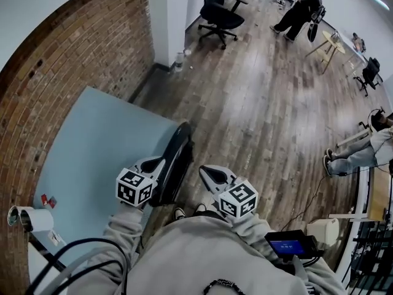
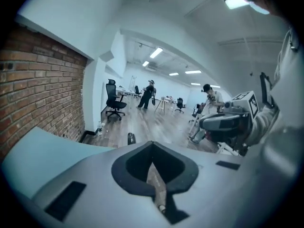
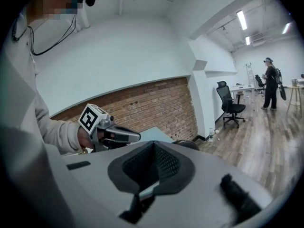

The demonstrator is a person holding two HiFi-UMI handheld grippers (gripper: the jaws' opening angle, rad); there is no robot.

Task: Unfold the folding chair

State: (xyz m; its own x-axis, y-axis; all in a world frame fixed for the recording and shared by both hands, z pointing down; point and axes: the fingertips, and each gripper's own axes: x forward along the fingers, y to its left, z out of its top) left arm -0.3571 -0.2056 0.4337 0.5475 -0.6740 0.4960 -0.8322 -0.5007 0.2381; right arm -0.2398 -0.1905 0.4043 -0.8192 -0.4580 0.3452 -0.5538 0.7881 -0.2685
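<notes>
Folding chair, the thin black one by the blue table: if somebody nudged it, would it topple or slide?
Probably tippy: the folding chair stands folded flat and narrow, upright beside the blue table. It looks stiff rather than floppy, a rigid black frame. On the smooth wooden floor it might also slide.

Folding chair [image 1: 175, 161] stands on the floor [image 1: 258, 115]. Flat panel [image 1: 98, 146] is just left of it, brick wall [image 1: 73, 48] further left. Left gripper [image 1: 161, 162] sits at the chair's near left side, right gripper [image 1: 206, 172] to its right, apart. Office chair [image 1: 218, 11] is far behind it, bottle [image 1: 179, 59] between them. Seated person [image 1: 362, 155] is well right.
</notes>
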